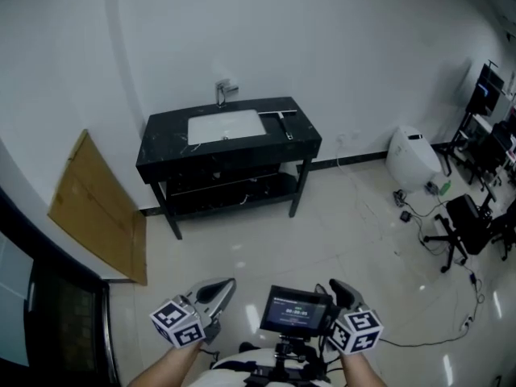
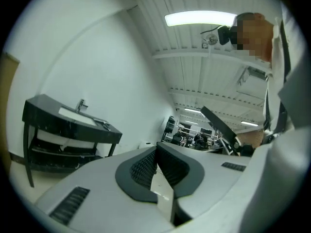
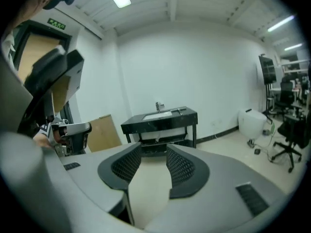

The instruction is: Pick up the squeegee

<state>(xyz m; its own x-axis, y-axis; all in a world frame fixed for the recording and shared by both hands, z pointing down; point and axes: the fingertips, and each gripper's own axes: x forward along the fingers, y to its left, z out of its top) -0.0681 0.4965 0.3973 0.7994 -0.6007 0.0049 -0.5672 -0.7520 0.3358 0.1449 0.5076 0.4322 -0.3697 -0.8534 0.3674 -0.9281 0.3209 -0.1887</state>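
White walls and pale floor tiles are framing a black vanity (image 1: 165,142). The squeegee (image 1: 285,124) is lying flat on its countertop just right of the white basin (image 1: 226,125), well apart from both grippers. Left gripper (image 2: 156,148) is holding its jaws tip to tip on nothing; right gripper (image 3: 154,149) is holding its jaws spread and empty.

The squeegee (image 1: 285,124) is a slim, T-shaped tool, too small here to show much detail. It lies flat on the black counter (image 1: 169,139), just right of the white basin (image 1: 226,125) and near the counter's right end. Its crossbar is toward the wall and its handle runs toward the front edge.
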